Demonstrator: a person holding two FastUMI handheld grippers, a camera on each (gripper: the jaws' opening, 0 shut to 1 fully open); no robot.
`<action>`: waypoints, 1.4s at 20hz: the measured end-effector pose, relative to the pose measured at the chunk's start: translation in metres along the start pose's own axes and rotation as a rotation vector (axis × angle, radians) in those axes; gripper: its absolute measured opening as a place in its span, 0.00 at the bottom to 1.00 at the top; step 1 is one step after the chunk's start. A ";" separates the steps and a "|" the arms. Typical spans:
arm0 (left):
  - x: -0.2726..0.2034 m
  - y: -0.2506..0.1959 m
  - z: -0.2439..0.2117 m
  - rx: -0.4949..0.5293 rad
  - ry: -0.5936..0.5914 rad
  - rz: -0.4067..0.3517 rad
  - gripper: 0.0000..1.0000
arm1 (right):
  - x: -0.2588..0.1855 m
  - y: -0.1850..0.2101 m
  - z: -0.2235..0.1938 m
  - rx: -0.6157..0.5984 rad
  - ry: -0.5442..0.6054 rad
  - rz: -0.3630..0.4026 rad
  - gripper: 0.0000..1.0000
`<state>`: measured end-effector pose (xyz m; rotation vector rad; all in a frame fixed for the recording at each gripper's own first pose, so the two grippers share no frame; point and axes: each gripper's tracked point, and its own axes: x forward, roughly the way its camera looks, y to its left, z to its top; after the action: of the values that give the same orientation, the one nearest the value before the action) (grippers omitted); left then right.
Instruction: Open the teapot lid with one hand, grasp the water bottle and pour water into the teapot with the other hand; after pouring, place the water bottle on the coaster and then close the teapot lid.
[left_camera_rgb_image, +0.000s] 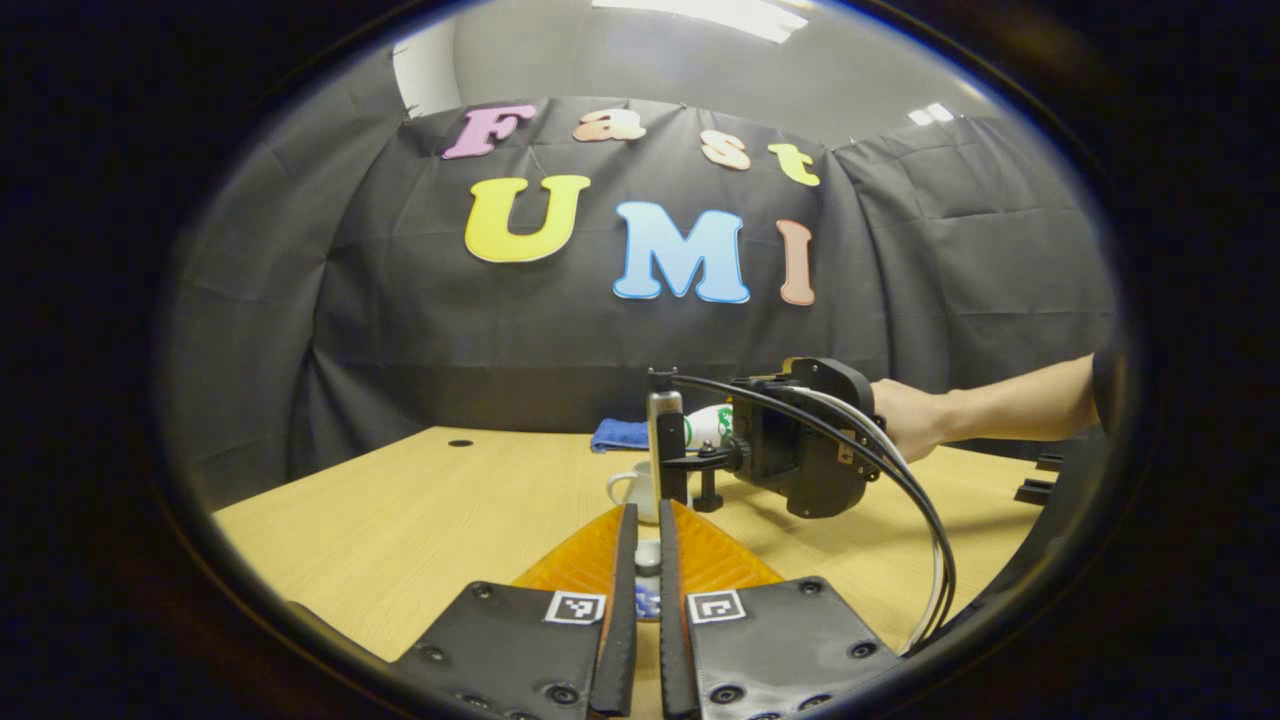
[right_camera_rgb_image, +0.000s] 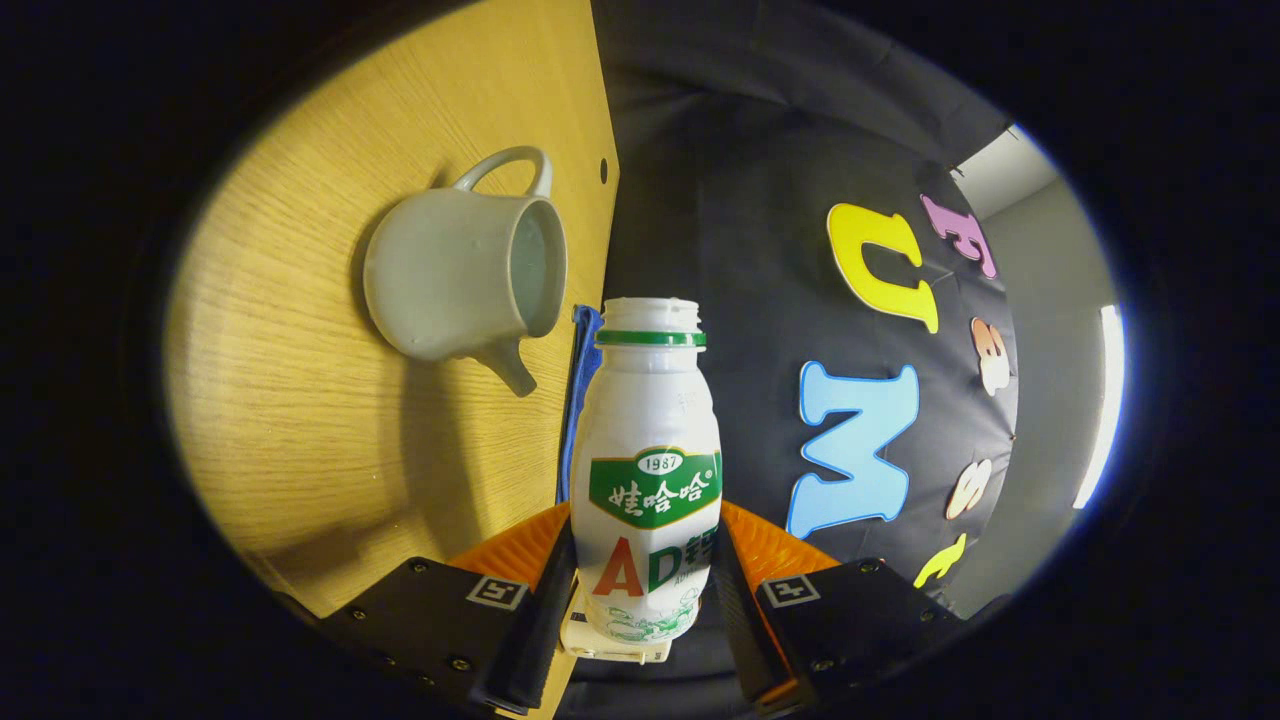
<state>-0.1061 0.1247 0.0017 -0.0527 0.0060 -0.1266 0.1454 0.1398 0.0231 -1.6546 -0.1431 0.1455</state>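
The water bottle (right_camera_rgb_image: 648, 470) is clamped at its lower body between both fingers of the right gripper (right_camera_rgb_image: 645, 590), uncapped and laid over on its side, its mouth directed toward the open teapot (right_camera_rgb_image: 455, 275) on the table (right_camera_rgb_image: 300, 430). The bottle is judged light, thin-walled plastic with a smooth, slippery label; a hold at the waist is advised, firm but without crushing. The left gripper (left_camera_rgb_image: 647, 570) is closed on a small white piece, judged to be the teapot lid (left_camera_rgb_image: 648, 555), likely ceramic and fragile. A blue cloth (left_camera_rgb_image: 620, 435) is noted behind.
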 end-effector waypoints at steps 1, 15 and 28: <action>0.000 0.000 0.000 0.002 0.000 -0.001 0.20 | 0.000 -0.001 0.001 -0.015 -0.005 -0.006 0.70; 0.000 0.001 -0.002 0.007 0.011 0.000 0.20 | 0.002 -0.017 0.006 -0.158 -0.030 -0.065 0.70; -0.001 -0.001 -0.004 0.017 0.014 -0.002 0.20 | -0.001 -0.028 0.006 -0.250 -0.042 -0.108 0.70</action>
<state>-0.1071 0.1235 -0.0019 -0.0348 0.0188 -0.1288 0.1427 0.1482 0.0507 -1.8886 -0.2917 0.0831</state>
